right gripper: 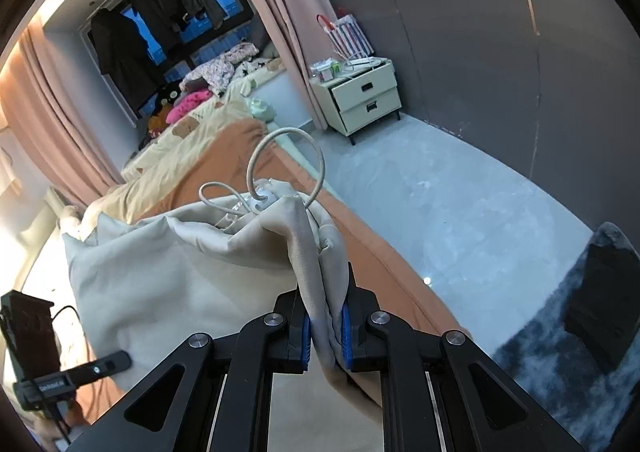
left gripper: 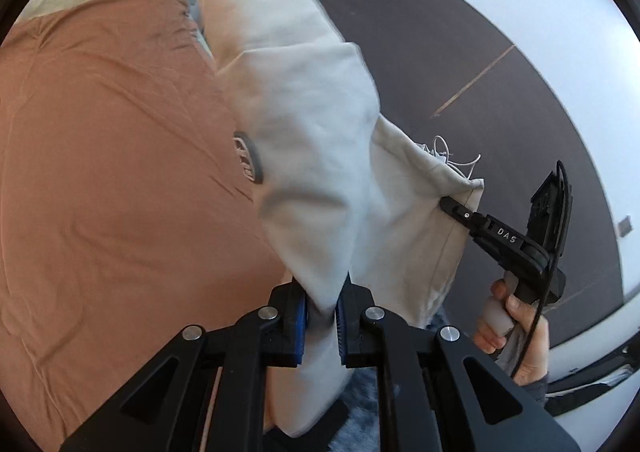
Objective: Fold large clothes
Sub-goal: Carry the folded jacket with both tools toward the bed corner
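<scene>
A large pale grey-beige hooded garment [left gripper: 312,132] with a white drawstring [right gripper: 288,156] hangs lifted above a bed with an orange-brown cover [left gripper: 100,172]. My left gripper [left gripper: 322,316] is shut on a fold of the garment, near the bed's edge. My right gripper [right gripper: 325,328] is shut on a hem by the drawstring end; it shows in the left wrist view [left gripper: 456,208], pinching the cloth's right corner. The garment [right gripper: 180,272] stretches between both grippers. The left gripper also shows low left in the right wrist view [right gripper: 112,362].
The bed carries a cream quilt [right gripper: 188,132] and a heap of clothes [right gripper: 216,72] at the far end. A cream nightstand [right gripper: 360,96] stands by the dark grey wall. A dark fuzzy rug [right gripper: 560,364] lies on the grey floor. Pink curtains [right gripper: 280,12] hang beside the bed.
</scene>
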Tool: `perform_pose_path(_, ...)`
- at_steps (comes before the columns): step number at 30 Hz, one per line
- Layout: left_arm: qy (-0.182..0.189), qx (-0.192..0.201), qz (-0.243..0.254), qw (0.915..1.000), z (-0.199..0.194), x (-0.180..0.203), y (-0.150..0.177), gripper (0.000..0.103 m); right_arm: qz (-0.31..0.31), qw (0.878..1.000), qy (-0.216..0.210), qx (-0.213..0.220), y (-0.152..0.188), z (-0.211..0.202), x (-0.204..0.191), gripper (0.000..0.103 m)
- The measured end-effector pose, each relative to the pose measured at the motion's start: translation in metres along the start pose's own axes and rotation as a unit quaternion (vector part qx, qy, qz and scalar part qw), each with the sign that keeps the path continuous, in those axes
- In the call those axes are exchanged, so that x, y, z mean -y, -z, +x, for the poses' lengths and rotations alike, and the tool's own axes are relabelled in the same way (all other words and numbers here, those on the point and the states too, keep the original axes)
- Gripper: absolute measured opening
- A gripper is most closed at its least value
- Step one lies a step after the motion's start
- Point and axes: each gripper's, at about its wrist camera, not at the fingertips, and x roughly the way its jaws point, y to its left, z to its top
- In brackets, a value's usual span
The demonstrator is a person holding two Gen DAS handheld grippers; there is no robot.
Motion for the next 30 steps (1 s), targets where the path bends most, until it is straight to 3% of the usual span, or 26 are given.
perform_pose_path(9,-0.052,-0.03,-0.015,0.9981,0.074,-0.082,-0.059,0.014,-0.007,0.998,0.021,-0.05,-0.011,0.113,0.019,0.012)
perform_pose_path(13,-0.104,-0.06,-0.004,0.9928,0.113,-0.118,-0.069,0.017,-0.005,0.996,0.049,-0.072,-0.005,0.165,0.029,0.016)
perform_pose_path(14,-0.117,-0.07,-0.002,0.9906,0.125,-0.122,-0.07,0.019,-0.003,0.995,0.064,-0.075,-0.004,0.178,0.031,0.022)
perform_pose_path(15,-0.131,-0.081,-0.005,0.9881,0.136,-0.127,-0.071,0.022,0.0,0.993,0.086,-0.076,-0.002,0.187,0.034,0.04)
perform_pose_path(16,-0.138,-0.091,-0.014,0.9862,0.141,-0.137,-0.072,0.024,0.002,0.992,0.103,-0.075,-0.001,0.19,0.036,0.047)
perform_pose_path(18,-0.128,-0.094,-0.034,0.9866,0.143,-0.151,-0.074,0.03,0.004,0.991,0.114,-0.07,0.003,0.187,0.04,0.055)
perform_pose_path(22,-0.132,-0.071,-0.022,0.9885,0.135,-0.157,-0.074,0.041,-0.01,0.989,0.137,-0.055,0.016,0.155,0.048,0.059)
perform_pose_path(24,-0.125,-0.067,-0.014,0.9898,0.125,-0.149,-0.05,0.045,0.005,0.988,0.146,-0.056,0.025,0.134,0.061,0.062)
perform_pose_path(30,-0.101,-0.058,-0.017,0.993,0.107,-0.155,-0.04,0.045,0.036,0.986,0.163,-0.032,0.069,0.05,0.09,0.066)
